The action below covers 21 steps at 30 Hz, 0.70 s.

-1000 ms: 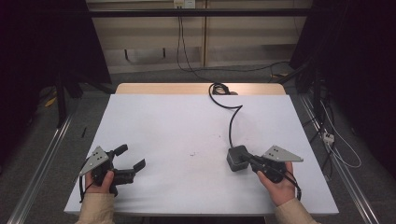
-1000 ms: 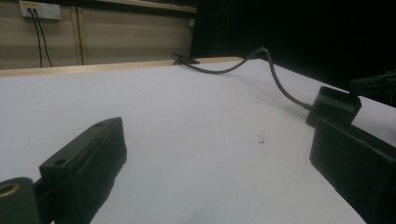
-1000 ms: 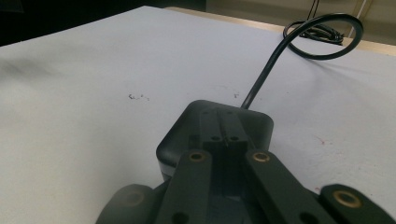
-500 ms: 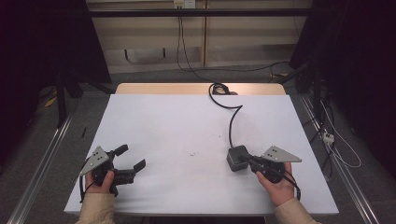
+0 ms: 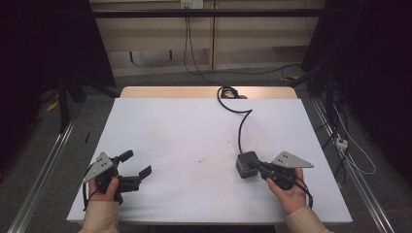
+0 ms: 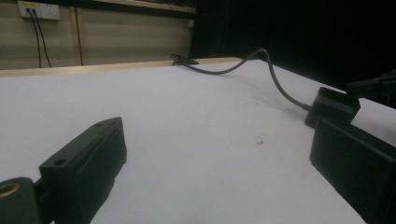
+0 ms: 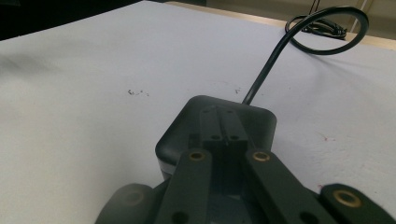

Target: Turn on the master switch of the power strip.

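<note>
Power adapter (image 5: 247,165) sat under the right gripper (image 5: 257,166), whose jaws met shut over its top; left gripper (image 5: 136,165) gaped wide, idle. Pressing squarely seemed wisest.

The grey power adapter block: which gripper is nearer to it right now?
Right. The right gripper rests its shut jaws on the adapter block; the left gripper sits open across the table.

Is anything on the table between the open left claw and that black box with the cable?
Nothing visible: bare white table lies between the left claw and the black box, which the right claw rests over, shut.
</note>
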Each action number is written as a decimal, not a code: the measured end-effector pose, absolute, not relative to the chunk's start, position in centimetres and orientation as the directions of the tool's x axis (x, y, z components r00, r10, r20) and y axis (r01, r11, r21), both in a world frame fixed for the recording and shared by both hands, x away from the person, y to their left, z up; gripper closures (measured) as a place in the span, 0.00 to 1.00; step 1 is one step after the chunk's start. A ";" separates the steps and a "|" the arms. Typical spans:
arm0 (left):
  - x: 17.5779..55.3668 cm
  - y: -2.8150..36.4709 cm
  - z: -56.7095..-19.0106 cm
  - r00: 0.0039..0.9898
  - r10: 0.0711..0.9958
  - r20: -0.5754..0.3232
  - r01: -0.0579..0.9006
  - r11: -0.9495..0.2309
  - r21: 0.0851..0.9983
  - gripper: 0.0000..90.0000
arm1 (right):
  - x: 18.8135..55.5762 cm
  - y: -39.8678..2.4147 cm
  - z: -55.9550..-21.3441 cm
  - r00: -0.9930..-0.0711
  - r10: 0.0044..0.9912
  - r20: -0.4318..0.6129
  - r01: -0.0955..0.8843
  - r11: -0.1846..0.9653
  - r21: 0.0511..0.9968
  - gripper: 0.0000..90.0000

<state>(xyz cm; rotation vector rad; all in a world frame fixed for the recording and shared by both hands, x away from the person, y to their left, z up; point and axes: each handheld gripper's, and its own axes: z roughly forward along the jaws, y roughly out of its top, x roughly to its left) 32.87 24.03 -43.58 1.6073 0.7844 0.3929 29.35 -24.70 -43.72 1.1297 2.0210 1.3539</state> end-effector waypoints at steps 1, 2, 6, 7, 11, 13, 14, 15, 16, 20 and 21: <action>32.9 24.0 -43.6 0.711 0.680 -0.178 0.267 -0.026 0.963 0.04 | 29.4 -24.7 -43.7 -0.561 0.825 0.070 0.378 0.180 0.908 1.00; 32.8 24.0 -43.6 0.712 0.680 -0.178 0.267 -0.027 0.963 0.04 | 29.4 -24.7 -43.7 -0.559 0.826 0.073 0.384 0.180 0.906 1.00; 32.9 24.0 -43.6 0.713 0.679 -0.175 0.266 -0.031 0.963 0.04 | 29.4 -24.7 -43.6 -0.559 0.826 0.075 0.387 0.181 0.904 1.00; 32.9 24.0 -43.6 0.714 0.678 -0.172 0.266 -0.035 0.963 0.04 | 29.4 -24.7 -43.6 -0.559 0.826 0.075 0.387 0.181 0.904 1.00; 32.9 24.0 -43.6 0.713 0.679 -0.175 0.265 -0.030 0.964 0.04 | 29.4 -24.7 -43.6 -0.559 0.826 0.075 0.387 0.180 0.904 1.00; 32.9 24.0 -43.6 0.713 0.679 -0.174 0.266 -0.032 0.964 0.04 | 29.4 -24.7 -43.6 -0.557 0.827 0.076 0.389 0.180 0.903 1.00; 32.8 24.0 -43.6 0.713 0.679 -0.174 0.266 -0.032 0.964 0.04 | 29.4 -24.7 -43.6 -0.558 0.826 0.075 0.388 0.180 0.904 1.00; 32.9 24.0 -43.6 0.713 0.680 -0.174 0.265 -0.031 0.964 0.04 | 29.4 -24.7 -43.6 -0.558 0.826 0.075 0.389 0.180 0.904 1.00; 32.9 24.0 -43.6 0.712 0.680 -0.174 0.265 -0.031 0.964 0.04 | 29.4 -24.6 -43.7 -0.561 0.823 0.084 0.394 0.177 0.902 1.00; 32.9 24.0 -43.6 0.713 0.679 -0.174 0.266 -0.031 0.964 0.04 | 29.3 -24.5 -43.7 -0.562 0.824 0.070 0.387 0.187 0.903 1.00; 32.9 23.9 -43.6 0.714 0.678 -0.175 0.266 -0.031 0.963 0.04 | 29.3 -24.6 -43.7 -0.561 0.824 0.074 0.389 0.184 0.903 1.00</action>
